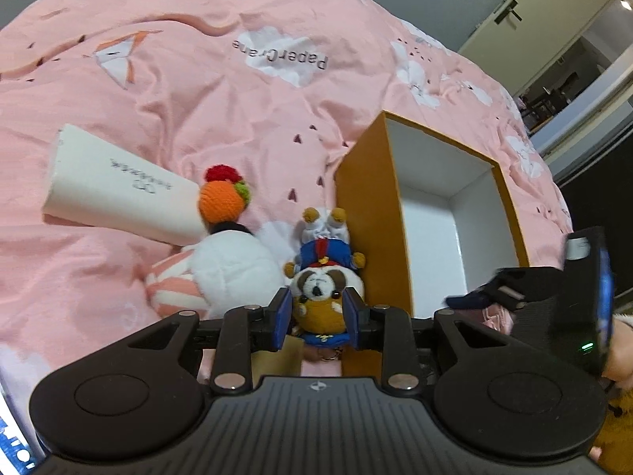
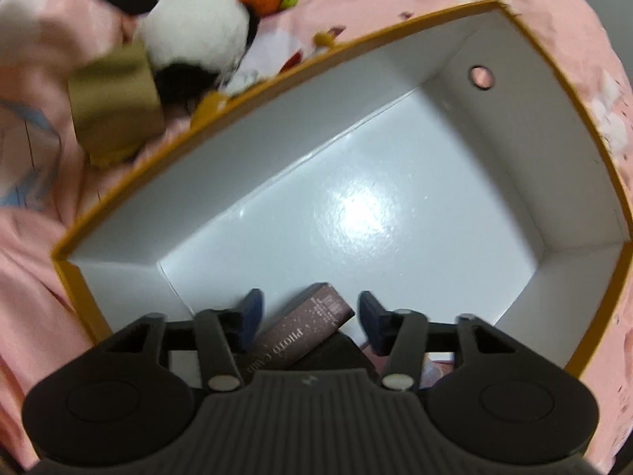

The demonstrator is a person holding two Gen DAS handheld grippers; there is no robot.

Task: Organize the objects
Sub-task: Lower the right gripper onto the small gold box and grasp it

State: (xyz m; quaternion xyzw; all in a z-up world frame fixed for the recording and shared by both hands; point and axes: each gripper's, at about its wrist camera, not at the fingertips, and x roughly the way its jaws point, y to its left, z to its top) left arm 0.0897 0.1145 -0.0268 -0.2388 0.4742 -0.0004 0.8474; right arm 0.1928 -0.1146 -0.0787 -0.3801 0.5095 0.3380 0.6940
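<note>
left gripper (image 1: pixel 316 312): blue pads (image 1: pixel 281 316) pressed on both sides of the small dog plush (image 1: pixel 322 277), so it is clamped on the toy. Points steeply down, just left of the box.
right gripper (image 2: pixel 310 316): inside the box, near its corner. Jaws apart, brown carton (image 2: pixel 304 328) lying between them, pads clear of it on both sides. Released.
bedspread (image 1: pixel 198 79): pink, white clouds, "PaperCrane" print. Everything sits on it.
box (image 1: pixel 368 206): orange outside, white inside, open top. Round hole (image 2: pixel 480 77) in one wall. Floor bare apart from the carton and something pink at the near edge, too hidden to identify.
white tube (image 1: pixel 118 186): lying flat on the bedspread, left of the toys, grey print on it. Cap end behind the crochet ball.
panda plush (image 1: pixel 233 265): white body, black collar, just left of the dog plush. Pink-striped fabric (image 1: pixel 170 289) at its left side.
gold container (image 2: pixel 114 114): outside the box wall beside the panda, blurred.
dog plush: head toward the camera, blue outfit, red bow, feet pointing away. Against the box's outer orange wall.
crochet ball (image 1: pixel 221 198): orange, red tuft, green bit, at the top of the panda.
brown carton: on the box floor, tilted, "photo" partly legible.
</note>
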